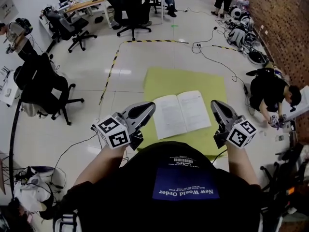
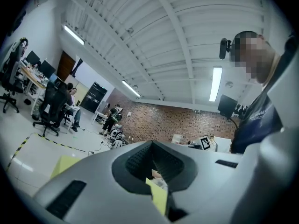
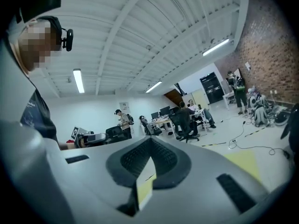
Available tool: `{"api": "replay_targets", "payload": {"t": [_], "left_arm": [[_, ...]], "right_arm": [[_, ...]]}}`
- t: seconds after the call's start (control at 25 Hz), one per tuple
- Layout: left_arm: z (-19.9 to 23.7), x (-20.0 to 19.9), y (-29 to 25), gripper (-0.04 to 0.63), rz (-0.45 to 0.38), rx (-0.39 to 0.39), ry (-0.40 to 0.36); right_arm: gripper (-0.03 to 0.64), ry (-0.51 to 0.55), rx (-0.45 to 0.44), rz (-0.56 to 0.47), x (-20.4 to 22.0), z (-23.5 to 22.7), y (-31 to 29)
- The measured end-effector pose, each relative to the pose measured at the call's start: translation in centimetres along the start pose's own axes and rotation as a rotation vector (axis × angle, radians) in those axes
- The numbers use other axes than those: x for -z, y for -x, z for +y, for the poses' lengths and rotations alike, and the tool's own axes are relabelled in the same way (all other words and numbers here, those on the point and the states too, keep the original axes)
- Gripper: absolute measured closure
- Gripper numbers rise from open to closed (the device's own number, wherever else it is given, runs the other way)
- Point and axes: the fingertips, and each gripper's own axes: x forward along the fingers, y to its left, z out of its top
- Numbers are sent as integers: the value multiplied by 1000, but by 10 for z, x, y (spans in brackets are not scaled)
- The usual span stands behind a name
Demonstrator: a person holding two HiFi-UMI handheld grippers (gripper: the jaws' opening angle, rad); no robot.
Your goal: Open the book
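Note:
The book (image 1: 181,112) lies open and flat on the yellow-green table (image 1: 193,79), both white pages facing up. My left gripper (image 1: 145,111) hovers to the left of the book, above the table's left edge, and holds nothing. My right gripper (image 1: 217,108) hovers to the right of the book, also with nothing in it. Both point forward and level, apart from the book. In the left gripper view the jaws of the left gripper (image 2: 152,171) meet, and a sliver of the table (image 2: 159,197) shows below them. The right gripper (image 3: 148,164) in its own view looks the same, shut.
Black office chairs (image 1: 46,88) stand at the left and one (image 1: 133,13) at the back. Cables (image 1: 217,62) and yellow-black tape (image 1: 113,64) run over the floor. A person (image 1: 270,93) crouches at the right by the brick wall (image 1: 289,18).

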Motion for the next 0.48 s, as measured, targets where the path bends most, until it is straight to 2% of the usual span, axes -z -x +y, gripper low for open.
{"api": "replay_targets", "payload": {"t": [0.48], "left_arm": [[6,3,4,589,-1,-6,3]], "right_arm": [[630,23,-23,44,7,-1,-16]]}}
